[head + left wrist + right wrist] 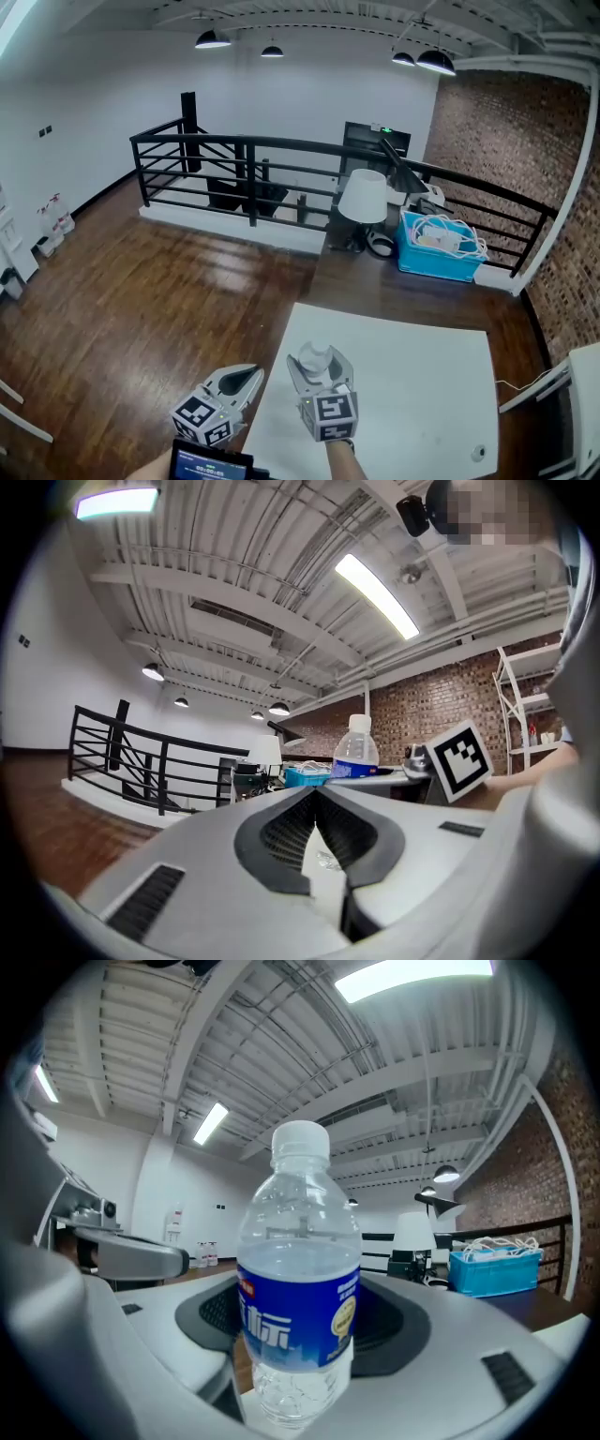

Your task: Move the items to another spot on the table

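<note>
Left gripper (249, 377) was held clenched, jaws pressed together with nothing between them, just off the left edge of the white table (422, 375). Right gripper (319, 362) was clamped on the upright water bottle (298, 1288), pads against its blue label, at the table's near-left part. Blue basket (437, 246) was parked well beyond.

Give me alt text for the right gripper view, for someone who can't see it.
A clear water bottle with a blue label and white cap stands upright, gripped in the right claw. Behind it are a white lamp and a blue bin.
</note>
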`<state>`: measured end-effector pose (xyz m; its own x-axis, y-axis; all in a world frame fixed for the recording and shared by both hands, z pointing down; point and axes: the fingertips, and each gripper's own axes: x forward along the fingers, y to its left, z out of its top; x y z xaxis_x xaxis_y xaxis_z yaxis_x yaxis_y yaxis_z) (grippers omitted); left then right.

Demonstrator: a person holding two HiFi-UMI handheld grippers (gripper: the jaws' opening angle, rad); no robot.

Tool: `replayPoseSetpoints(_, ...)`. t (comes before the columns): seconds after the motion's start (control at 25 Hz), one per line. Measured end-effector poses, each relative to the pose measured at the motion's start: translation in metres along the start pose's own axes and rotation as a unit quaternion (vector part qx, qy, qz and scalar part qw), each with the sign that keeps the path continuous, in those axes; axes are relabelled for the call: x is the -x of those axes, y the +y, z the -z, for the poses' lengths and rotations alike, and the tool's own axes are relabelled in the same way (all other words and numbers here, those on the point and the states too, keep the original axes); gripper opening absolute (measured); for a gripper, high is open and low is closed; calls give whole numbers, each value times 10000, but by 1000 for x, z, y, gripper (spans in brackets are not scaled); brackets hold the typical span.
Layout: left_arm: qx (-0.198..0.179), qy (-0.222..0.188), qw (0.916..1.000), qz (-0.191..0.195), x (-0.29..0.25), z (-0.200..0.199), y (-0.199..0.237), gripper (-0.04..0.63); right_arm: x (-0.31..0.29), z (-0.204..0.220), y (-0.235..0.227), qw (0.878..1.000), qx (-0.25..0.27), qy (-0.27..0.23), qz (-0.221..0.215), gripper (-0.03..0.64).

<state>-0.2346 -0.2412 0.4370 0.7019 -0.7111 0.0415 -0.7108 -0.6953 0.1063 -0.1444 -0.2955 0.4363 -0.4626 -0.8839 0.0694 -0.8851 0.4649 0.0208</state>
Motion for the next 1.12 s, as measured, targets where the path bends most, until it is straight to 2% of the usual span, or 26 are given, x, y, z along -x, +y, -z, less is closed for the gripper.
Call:
replayPoseSetpoints(0.2, -176, -64, 9998, -2, 1, -15, -16, 6, 25, -50, 9, 9996, -22, -50, -265, 288)
replayPoseSetpoints(0.32, -221, -104, 9997, 69, -1, -26, -31, 6, 36, -63, 11, 9995, 116, -46, -305, 288)
replayPoseSetpoints(0.68, -324, -207, 9987, 321, -19, -44, -84, 6, 77, -70, -15, 9995, 265, -55, -155, 288)
replayPoseSetpoints(1.12, -355, -152, 9956, 851, -72, -39, -167, 6, 146, -63, -90, 9992, 238, -64, 320, 288)
